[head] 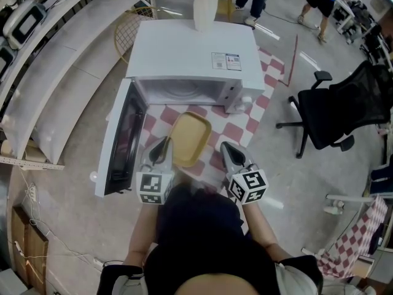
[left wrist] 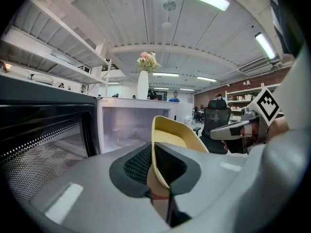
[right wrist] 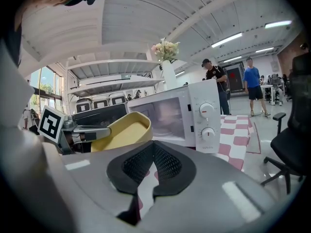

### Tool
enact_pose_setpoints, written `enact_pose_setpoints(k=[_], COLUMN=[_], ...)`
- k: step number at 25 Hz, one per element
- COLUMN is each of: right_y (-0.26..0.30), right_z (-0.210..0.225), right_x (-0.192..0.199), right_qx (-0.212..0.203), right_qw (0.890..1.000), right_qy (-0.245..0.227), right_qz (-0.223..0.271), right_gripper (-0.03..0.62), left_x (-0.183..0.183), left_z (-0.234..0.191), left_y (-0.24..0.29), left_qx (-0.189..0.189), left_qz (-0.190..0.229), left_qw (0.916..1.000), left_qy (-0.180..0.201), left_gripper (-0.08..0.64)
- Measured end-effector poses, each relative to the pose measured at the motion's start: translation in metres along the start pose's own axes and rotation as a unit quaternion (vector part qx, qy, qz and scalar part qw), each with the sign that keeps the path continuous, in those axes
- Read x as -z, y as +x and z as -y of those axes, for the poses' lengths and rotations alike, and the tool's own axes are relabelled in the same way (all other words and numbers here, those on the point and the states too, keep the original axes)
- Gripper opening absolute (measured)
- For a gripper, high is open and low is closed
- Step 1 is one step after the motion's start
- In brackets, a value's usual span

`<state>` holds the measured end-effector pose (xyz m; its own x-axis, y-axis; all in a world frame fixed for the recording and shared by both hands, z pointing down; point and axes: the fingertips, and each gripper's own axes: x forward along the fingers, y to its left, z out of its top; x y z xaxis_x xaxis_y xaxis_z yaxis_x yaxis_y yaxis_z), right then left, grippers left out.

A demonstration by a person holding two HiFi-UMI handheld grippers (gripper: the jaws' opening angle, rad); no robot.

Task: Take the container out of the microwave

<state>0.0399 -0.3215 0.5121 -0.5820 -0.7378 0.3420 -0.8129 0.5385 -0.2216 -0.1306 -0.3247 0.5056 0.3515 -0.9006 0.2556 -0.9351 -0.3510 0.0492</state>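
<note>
Person is wearing a dark top point(head: 202, 238) with pale grey sleeves point(head: 298, 276). Left claw point(head: 161, 147) and right claw point(head: 232, 152) are showing grey shells, black mesh pads point(right wrist: 167, 164), and a black-white marker cube point(head: 153, 188) sitting behind each.

**Head view:** camera above and behind both grippers, facing steeply down. The left gripper point(head: 161, 147) and right gripper point(head: 230, 149) sit low in frame, with the microwave point(head: 196, 54) beyond their tips.

**Left gripper view:** camera just behind its own jaws, looking along them. The container point(left wrist: 170, 135) is very near, the microwave lies ahead and the right gripper is off to the right.

**Right gripper view:** same mounting. The microwave front is ahead and the left gripper is off to the left.

All 3 views share the microwave and the container.
</note>
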Motion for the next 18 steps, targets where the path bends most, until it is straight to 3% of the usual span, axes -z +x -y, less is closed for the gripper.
enact_pose_setpoints(k=[18], right_y=[-0.0016], right_z=[0.0019], right_x=[0.003], right_qx=[0.006], right_qw=[1.0], right_qy=[0.004], right_qz=[-0.003], right_gripper=[-0.002], left_x=[0.0035], left_z=[-0.002], left_y=[-0.0011], left_qx=[0.0], left_qz=[-0.004], left_qw=[1.0], left_qy=[-0.007], left_gripper=[0.026])
